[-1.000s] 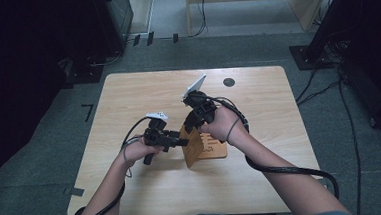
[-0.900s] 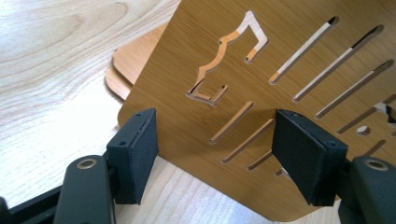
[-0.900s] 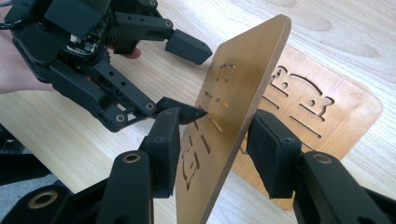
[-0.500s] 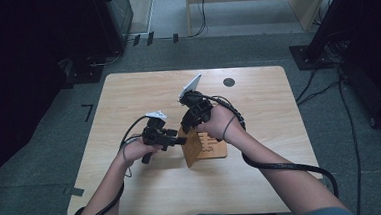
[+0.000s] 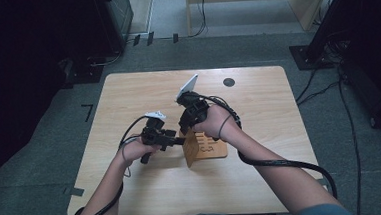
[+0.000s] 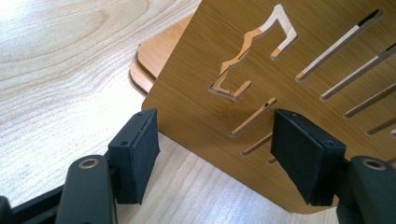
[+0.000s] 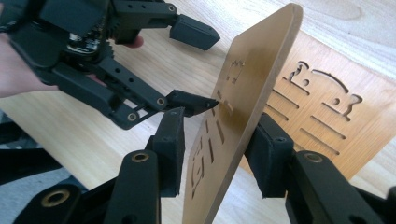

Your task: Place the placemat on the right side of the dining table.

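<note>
A person works at a wooden table (image 5: 133, 191) with a two-jaw gripper in each hand, putting together two slotted wooden panels. One flat panel (image 7: 327, 116) lies on the table, w/ cut-out shapes and slots. The upright panel (image 7: 243, 116) stands on edge just beside it, tilted a little.

The right gripper (image 7: 217, 149) has the upright panel between its jaws (seen edge-on in the right gripper view): one pad on each face. A slim gap shows at the nearer pad, so the jaws bracket the panel, not yet a firm pinch. They have just been closing on it.

The left gripper (image 6: 215, 154), in its own view, has its jaws half open around the upright panel's lower corner. One pad lies on or just in front of the slotted face; the other stands clear of the panel's edge, over bare table. No grip there.

Step in hand, as I judge it: steadying the upright panel from both sides, approx. over the flat panel's edge. Next move likely calls for the right jaws to finish the pinch, then both hands to line the panel's bottom edge up w/ the flat panel and press down, w/o letting it tip.
</note>
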Demonstrator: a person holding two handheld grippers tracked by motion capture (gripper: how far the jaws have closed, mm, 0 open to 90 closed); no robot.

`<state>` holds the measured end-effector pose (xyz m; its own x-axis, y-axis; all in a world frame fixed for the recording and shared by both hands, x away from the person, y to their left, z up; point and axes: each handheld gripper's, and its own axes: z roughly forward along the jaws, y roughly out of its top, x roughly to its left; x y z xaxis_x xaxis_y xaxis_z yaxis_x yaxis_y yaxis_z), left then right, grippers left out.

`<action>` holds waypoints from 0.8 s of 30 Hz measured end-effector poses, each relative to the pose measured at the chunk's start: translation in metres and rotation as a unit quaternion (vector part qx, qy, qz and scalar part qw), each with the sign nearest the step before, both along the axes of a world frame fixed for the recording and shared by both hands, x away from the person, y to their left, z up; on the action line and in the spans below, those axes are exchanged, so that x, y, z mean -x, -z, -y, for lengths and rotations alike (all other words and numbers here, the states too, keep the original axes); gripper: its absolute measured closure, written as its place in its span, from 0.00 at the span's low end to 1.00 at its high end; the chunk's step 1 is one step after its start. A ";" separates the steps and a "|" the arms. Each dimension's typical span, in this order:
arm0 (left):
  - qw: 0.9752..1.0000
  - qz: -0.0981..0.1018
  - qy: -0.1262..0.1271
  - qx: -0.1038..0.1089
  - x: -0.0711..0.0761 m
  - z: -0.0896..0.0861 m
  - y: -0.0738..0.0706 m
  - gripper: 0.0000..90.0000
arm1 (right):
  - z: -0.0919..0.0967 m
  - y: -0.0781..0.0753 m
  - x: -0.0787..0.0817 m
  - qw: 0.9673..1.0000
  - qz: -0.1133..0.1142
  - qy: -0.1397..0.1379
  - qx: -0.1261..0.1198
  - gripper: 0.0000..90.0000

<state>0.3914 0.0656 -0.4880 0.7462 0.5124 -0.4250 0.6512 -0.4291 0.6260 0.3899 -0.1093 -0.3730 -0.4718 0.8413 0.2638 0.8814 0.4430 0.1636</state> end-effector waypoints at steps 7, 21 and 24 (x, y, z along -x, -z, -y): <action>1.000 0.002 -0.001 -0.004 0.000 0.000 0.001 0.35 | -0.002 0.004 -0.004 1.000 0.005 -0.004 0.023 0.81; 1.000 0.014 -0.005 -0.013 0.001 -0.004 -0.003 0.35 | -0.006 0.005 -0.012 0.999 -0.021 -0.004 0.029 0.92; 1.000 0.017 -0.006 -0.013 0.002 -0.006 -0.005 0.34 | -0.009 0.003 -0.012 0.999 -0.023 -0.010 0.026 0.94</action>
